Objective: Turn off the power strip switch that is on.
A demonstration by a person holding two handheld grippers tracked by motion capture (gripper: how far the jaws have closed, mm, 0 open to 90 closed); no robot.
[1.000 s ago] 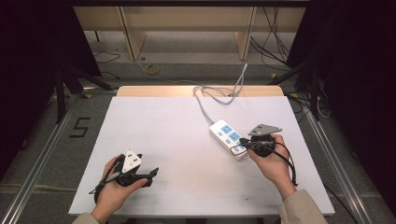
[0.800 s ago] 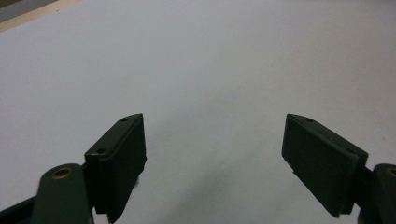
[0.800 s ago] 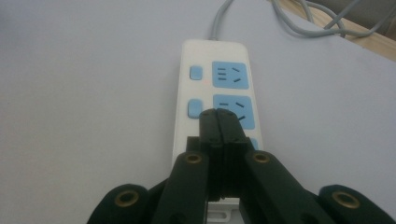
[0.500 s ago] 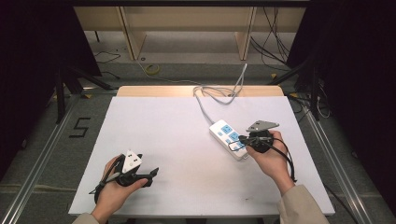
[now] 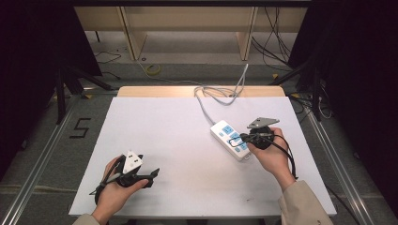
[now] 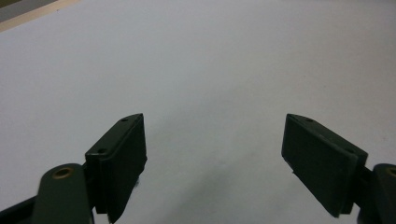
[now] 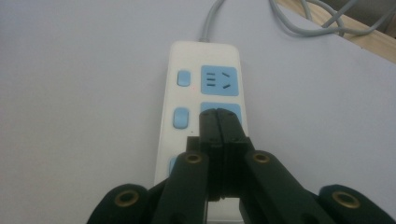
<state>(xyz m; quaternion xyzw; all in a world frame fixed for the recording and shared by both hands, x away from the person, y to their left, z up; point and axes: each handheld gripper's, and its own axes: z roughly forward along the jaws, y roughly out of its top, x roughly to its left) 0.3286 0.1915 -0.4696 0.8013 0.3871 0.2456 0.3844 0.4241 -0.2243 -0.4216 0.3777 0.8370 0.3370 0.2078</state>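
Power strip (image 5: pixel 231 139) lies on the white counter (image 5: pixel 178 140) at about 3 o'clock from centre, long axis running 10 to 4 o'clock in the high view. The right claw (image 5: pixel 244 138) sits directly over its near half; in the right gripper view the claw tips (image 7: pixel 218 122) are above the second socket, contact with the face not resolvable.

Strip: white body, light-blue sockets each paired with a small light-blue rocker switch (image 7: pixel 184 78). Grey cord (image 5: pixel 206 96) leaves the far end, loops near the counter's far edge at 12 o'clock and drops off.

Right claw: jaws pressed fully together, nothing between them. Left claw (image 5: pixel 152 176): at about 7 o'clock on the counter, well apart from the strip, jaws spread wide over bare white surface, empty.
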